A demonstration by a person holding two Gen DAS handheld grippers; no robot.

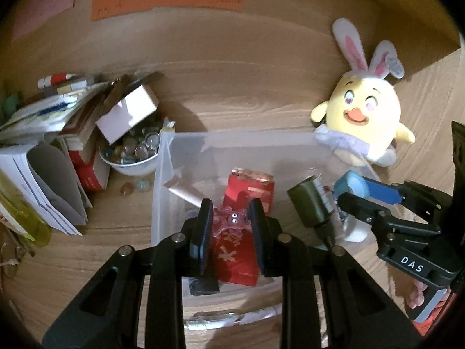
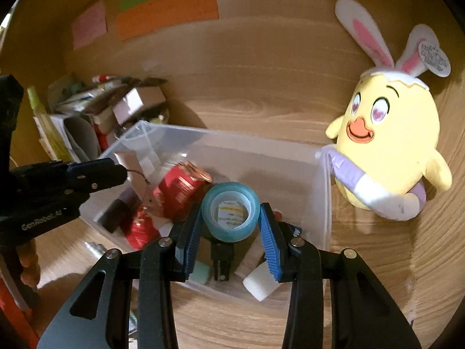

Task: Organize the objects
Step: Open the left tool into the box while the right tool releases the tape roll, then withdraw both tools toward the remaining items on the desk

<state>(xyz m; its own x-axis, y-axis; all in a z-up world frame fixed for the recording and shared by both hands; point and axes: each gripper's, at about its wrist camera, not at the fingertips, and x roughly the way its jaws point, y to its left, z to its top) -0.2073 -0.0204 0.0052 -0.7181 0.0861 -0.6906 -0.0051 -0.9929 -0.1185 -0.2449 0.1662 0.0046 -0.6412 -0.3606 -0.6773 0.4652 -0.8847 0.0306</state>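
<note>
My left gripper point(image 1: 231, 207) is shut on a small pink translucent toy with googly eyes point(image 1: 232, 221). It hangs over a clear plastic bin point(image 1: 232, 134), above a red packet point(image 1: 251, 187) lying inside. My right gripper point(image 2: 231, 208) is shut on a teal roll of tape point(image 2: 231, 234), held hole-forward over the same bin point(image 2: 232, 142). In the left wrist view the right gripper point(image 1: 353, 189) and its tape roll point(image 1: 354, 181) are at the bin's right side. In the right wrist view the left gripper point(image 2: 120, 171) reaches in from the left, a thin wire dangling at its tip.
Inside the bin lie an olive cylinder point(image 1: 306, 203), a white block point(image 2: 261, 282) and a mint eraser point(image 2: 200, 272). A yellow plush chick with bunny ears point(image 2: 389, 145) leans at the bin's right. At the left are a bowl of glass marbles point(image 1: 130, 151) and stacked books point(image 1: 58, 151).
</note>
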